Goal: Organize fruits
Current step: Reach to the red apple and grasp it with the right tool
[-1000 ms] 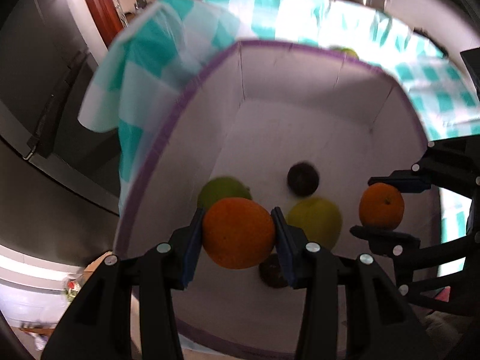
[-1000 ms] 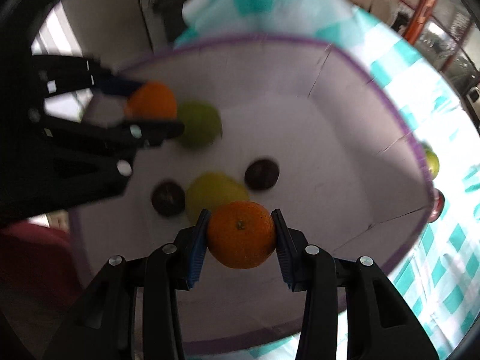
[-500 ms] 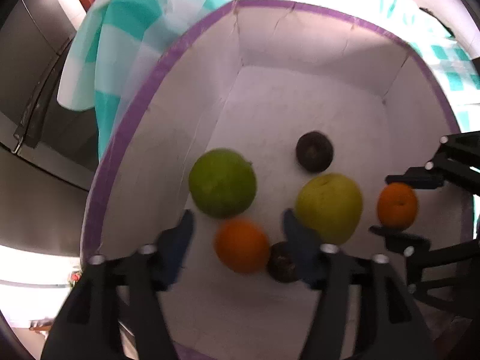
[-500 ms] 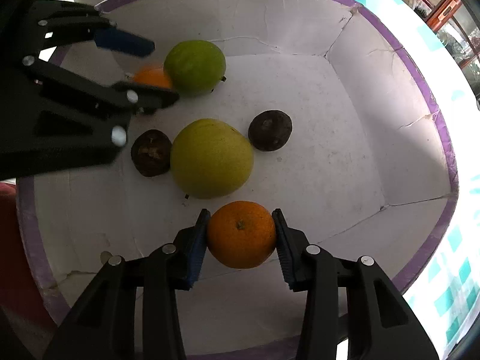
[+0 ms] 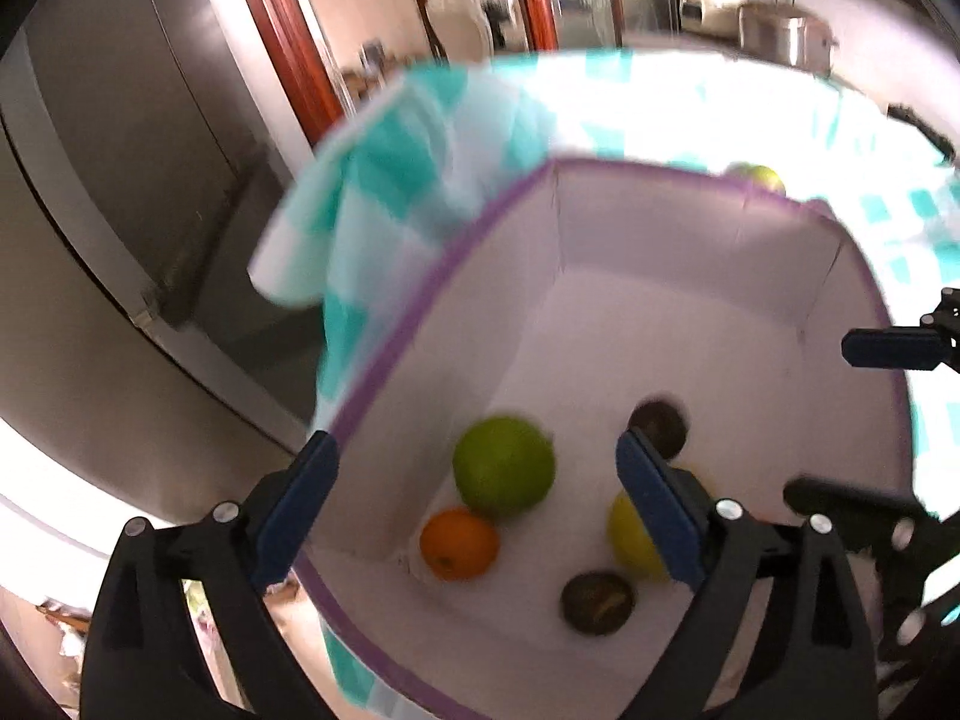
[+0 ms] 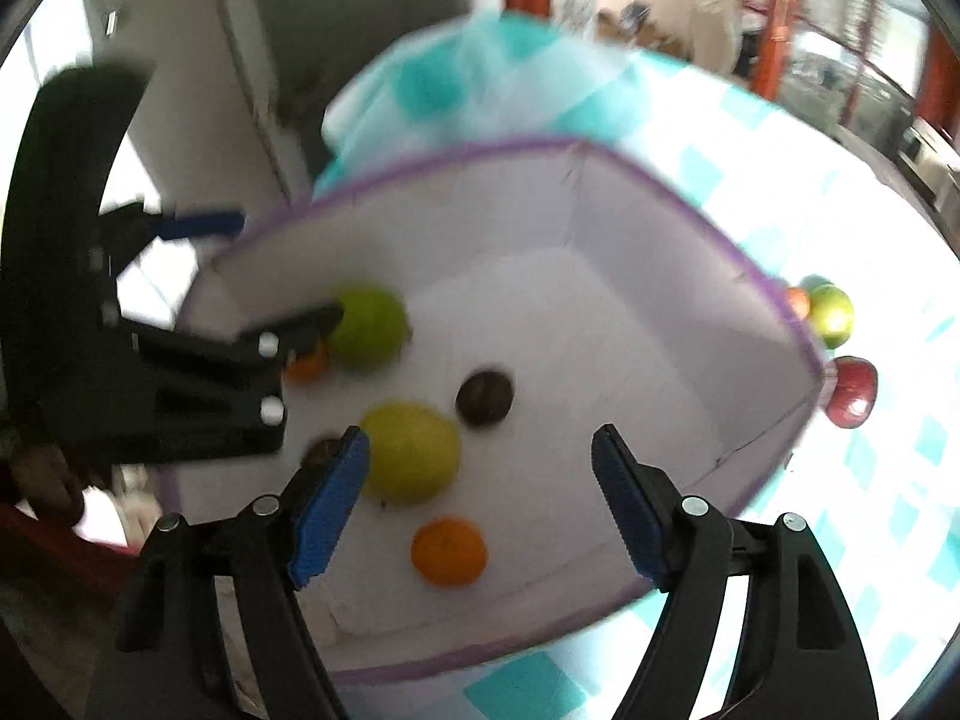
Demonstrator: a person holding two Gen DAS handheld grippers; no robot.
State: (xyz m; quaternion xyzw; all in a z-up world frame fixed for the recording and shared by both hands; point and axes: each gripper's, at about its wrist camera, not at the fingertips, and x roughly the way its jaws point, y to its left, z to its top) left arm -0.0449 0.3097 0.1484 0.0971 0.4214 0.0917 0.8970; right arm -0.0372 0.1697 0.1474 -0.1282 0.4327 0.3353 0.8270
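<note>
A white box with a purple rim (image 5: 420, 276) (image 6: 774, 300) holds fruit. In the left wrist view an orange (image 5: 459, 543), a green apple (image 5: 504, 465), a yellow-green fruit (image 5: 630, 531) and two dark fruits (image 5: 597, 603) (image 5: 660, 426) lie on its floor. My left gripper (image 5: 474, 510) is open and empty above the box. My right gripper (image 6: 480, 492) is open and empty above a second orange (image 6: 449, 551), beside the yellow-green fruit (image 6: 411, 450), the green apple (image 6: 369, 327) and a dark fruit (image 6: 485, 399).
The box stands on a teal-and-white checked cloth (image 6: 840, 480). Outside its right wall lie a green fruit (image 6: 831, 312) and a red apple (image 6: 852, 393). Another green fruit (image 5: 759, 175) shows behind the far rim. A dark cabinet (image 5: 120, 210) stands left.
Both grippers have opened and let their oranges go into the box. Both have since pulled up and back from the box floor.
</note>
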